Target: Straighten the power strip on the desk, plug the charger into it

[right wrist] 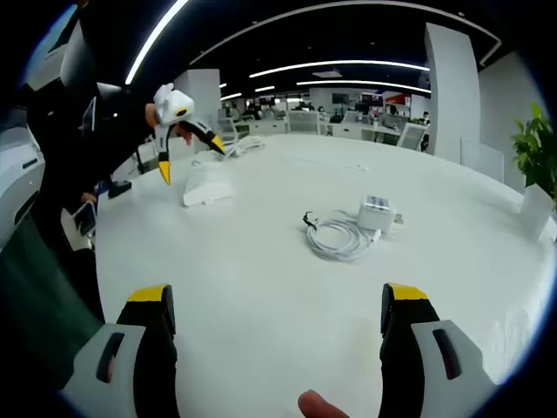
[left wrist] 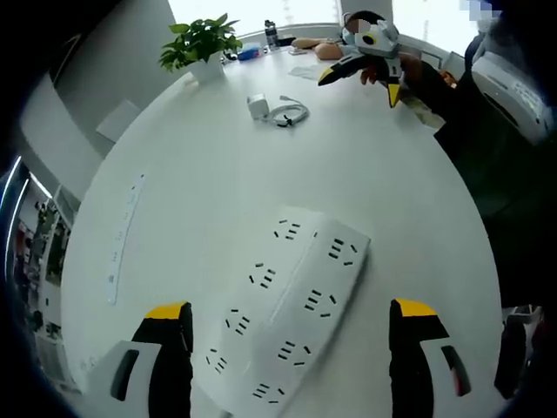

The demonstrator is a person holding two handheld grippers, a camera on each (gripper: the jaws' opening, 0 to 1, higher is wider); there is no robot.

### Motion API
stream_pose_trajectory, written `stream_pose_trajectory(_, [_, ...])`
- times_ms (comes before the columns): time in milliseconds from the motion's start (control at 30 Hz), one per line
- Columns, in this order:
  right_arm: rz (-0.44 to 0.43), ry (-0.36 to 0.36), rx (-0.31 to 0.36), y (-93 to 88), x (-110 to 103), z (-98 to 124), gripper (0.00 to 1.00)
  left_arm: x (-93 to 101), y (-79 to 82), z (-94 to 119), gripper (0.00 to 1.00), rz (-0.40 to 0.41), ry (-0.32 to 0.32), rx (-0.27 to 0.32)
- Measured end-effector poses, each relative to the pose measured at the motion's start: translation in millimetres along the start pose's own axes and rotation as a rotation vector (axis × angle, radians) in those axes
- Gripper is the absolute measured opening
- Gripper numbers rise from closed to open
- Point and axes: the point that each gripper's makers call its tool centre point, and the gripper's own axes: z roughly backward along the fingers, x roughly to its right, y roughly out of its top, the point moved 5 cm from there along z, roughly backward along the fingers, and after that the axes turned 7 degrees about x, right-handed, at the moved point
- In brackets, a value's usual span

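Left gripper view: left gripper (left wrist: 291, 348), jaws spread wide and empty, yellow-tipped, hovering low over the white desk (left wrist: 200, 174). Power strip (left wrist: 287, 318), white, multi-socket, lying flat between the jaws and set at a slant to them, near end at the bottom of the view; no contact with either jaw can be made out. Charger (left wrist: 258, 105), small white block, well beyond the strip toward the far edge, with its coiled white cable (left wrist: 289, 113) just beside it. Potted plant (left wrist: 202, 45) at the far rim. The right gripper (left wrist: 370, 65) hangs in the air at upper right. Right gripper view: right gripper (right wrist: 277, 348), jaws wide, nothing between them, above bare desk. Charger (right wrist: 378, 212) and cable coil (right wrist: 338, 235) ahead and slightly right, untouched. Power strip (right wrist: 207, 185) farther off at left, under the left gripper (right wrist: 184, 131). A fingertip (right wrist: 316, 406) shows at the bottom edge. Step in hand, by judgement: straightening the strip, not yet begun. Next move calls for the left jaws to close across the strip's body or push one end to square it, then the right gripper to go for the charger.
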Motion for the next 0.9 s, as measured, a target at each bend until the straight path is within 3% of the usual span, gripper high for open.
stream_pose_trajectory(900, [-0.014, -0.010, -0.013, -6.2, -0.5, 1.2, 0.98, 1.0, -0.1, -17.0, 0.94, -0.096, -0.122, -0.045])
